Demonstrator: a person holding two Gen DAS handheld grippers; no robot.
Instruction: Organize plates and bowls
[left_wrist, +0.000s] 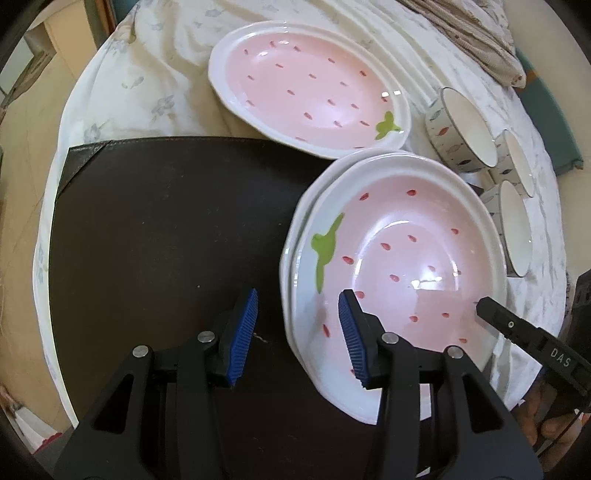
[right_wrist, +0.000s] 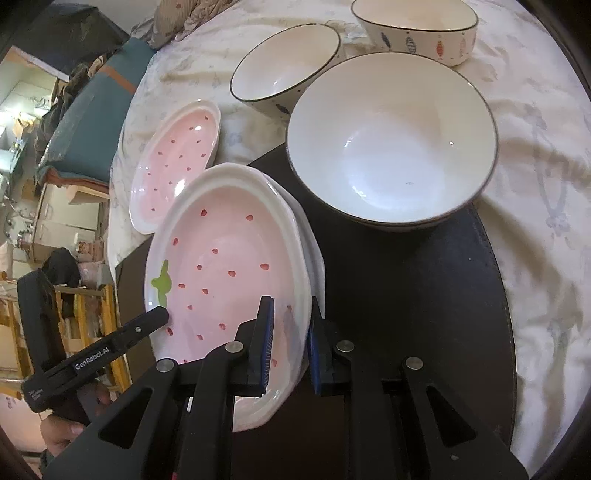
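Note:
A pink strawberry plate (left_wrist: 399, 258) lies on top of another plate on the dark mat (left_wrist: 166, 240); it also shows in the right wrist view (right_wrist: 221, 266). My right gripper (right_wrist: 290, 343) has its jaws closed on this top plate's near rim. My left gripper (left_wrist: 297, 332) is open, with one pad over the plate's left rim and one over the mat. A third pink plate (left_wrist: 310, 88) lies behind on the cloth. Three white bowls with fish patterns stand to the right: the nearest bowl (right_wrist: 391, 144) partly on the mat, two more (right_wrist: 288, 62) (right_wrist: 417, 26) behind.
A white flowered cloth (left_wrist: 147, 74) covers the round table. Folded beige fabric (left_wrist: 469, 33) lies at the table's far edge. A teal cushion (right_wrist: 96, 110) and room furniture lie beyond the table on the left in the right wrist view.

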